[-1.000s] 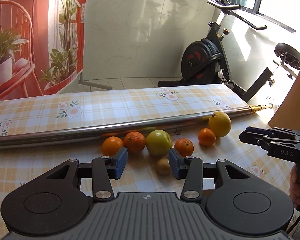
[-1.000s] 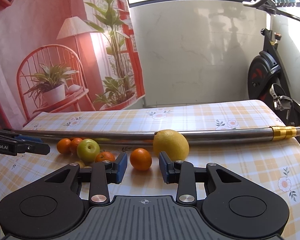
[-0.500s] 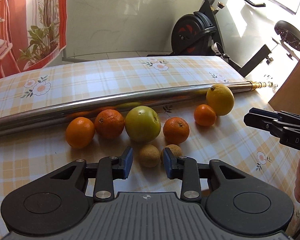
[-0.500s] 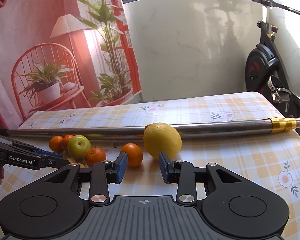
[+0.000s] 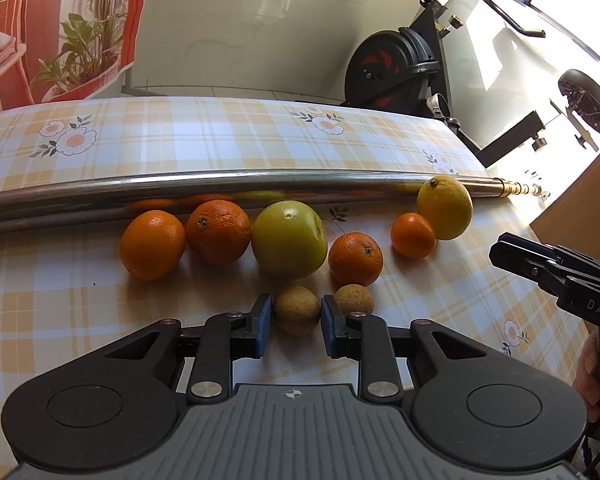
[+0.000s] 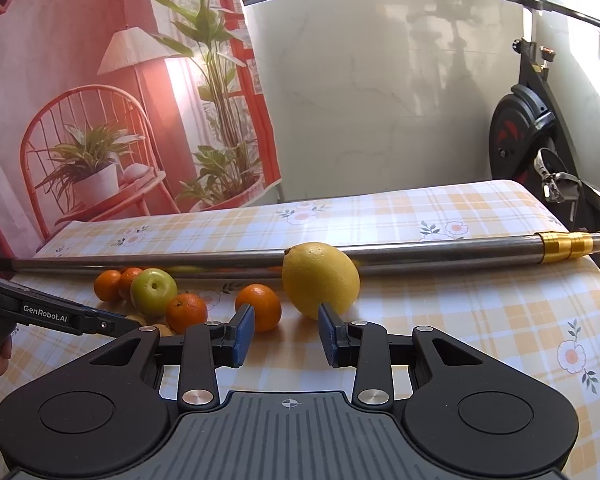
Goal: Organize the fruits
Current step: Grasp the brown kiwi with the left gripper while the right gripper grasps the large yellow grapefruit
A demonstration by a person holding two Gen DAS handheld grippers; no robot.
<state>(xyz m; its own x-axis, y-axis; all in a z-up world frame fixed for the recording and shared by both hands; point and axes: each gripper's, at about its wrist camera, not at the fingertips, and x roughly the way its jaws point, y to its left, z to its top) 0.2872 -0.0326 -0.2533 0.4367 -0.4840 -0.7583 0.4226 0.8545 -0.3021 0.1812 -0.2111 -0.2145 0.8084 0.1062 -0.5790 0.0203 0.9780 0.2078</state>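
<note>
Left wrist view: left claw (image 5: 292, 330) spread, blue pads flanking a rough brown round fruit (image 5: 296, 309) on the plaid counter (image 5: 60, 300), contact unclear. Right wrist view: right claw (image 6: 287, 335) agape before a dimpled lemon (image 6: 320, 279) against a steel pole (image 6: 440, 250); brown fruits mostly hidden.

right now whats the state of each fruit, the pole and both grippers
left gripper: open, fingers either side of a small brown fruit
right gripper: open, empty, near the lemon
second brown fruit: loose on the cloth
green apple: resting, stem cavity up
oranges: loose in a row
metal pole: lying flat behind the fruit
</note>
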